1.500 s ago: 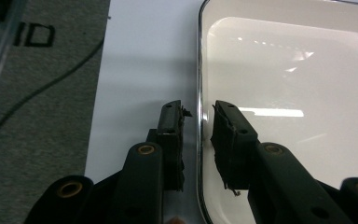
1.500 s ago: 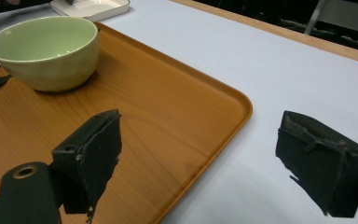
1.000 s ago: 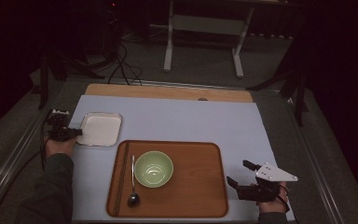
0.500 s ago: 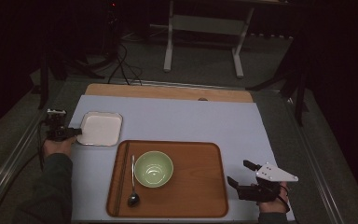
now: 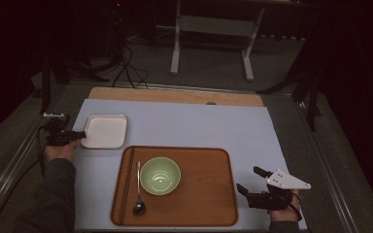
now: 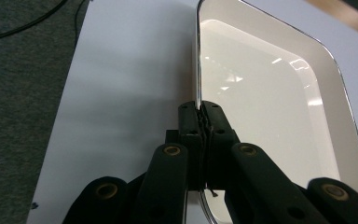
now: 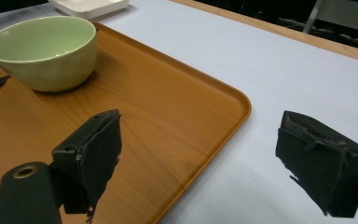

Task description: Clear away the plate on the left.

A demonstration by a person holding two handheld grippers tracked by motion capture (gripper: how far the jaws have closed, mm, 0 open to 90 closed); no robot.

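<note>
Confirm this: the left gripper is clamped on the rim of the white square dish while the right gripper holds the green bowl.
Not quite. The right gripper holds nothing: in the right gripper view its jaws stand wide apart over the tray's corner, well short of the green bowl. The left gripper is indeed clamped on the white square dish's rim.

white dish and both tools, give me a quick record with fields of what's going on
left tool: shut on the rim of the white dish
white dish: square, empty, on the pale mat, beyond the tray's left corner
right tool: open, holding nothing, over the tray's right edge
wooden tray: holds green bowl, spoon, chopsticks
green bowl: upright, empty
</note>
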